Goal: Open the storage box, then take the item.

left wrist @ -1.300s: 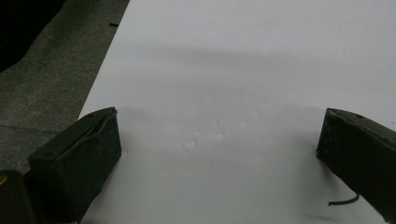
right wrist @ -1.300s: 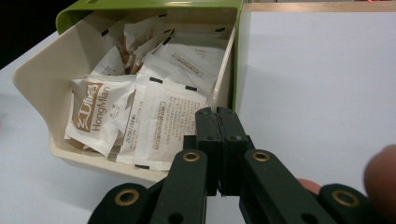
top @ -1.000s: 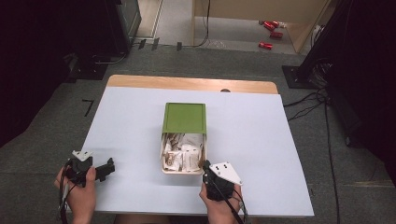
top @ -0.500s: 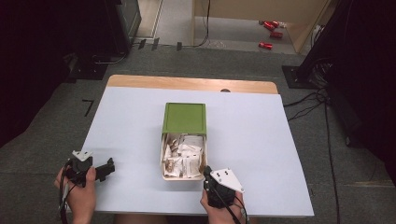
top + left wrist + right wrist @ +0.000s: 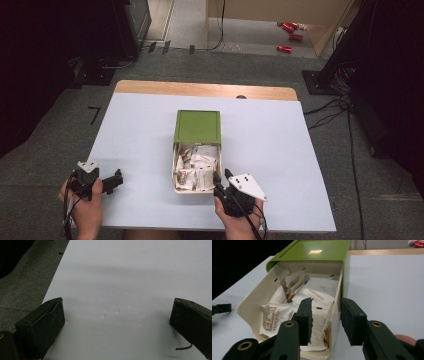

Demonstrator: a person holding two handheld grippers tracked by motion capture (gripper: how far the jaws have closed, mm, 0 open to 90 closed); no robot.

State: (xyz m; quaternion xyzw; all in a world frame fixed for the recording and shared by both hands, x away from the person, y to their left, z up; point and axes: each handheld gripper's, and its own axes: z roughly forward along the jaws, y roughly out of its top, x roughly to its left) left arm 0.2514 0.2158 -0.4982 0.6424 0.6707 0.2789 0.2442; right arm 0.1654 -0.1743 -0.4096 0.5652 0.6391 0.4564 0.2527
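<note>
Right now the box sits mid-table, green lid slid back, packets showing inside. Right gripper is at the box's near right corner, jaws partly spread w/ the box's right wall between them, not pinching. Left gripper rests well left of the box, jaws spread wide, nothing between.

The box is a cream rectangular tray with a green sliding lid. It lies flat near the middle of the white bench, long axis running front to back. The lid covers the far half; the near half is open. Inside lie white paper sachets, loosely piled, some with brown print.
</note>
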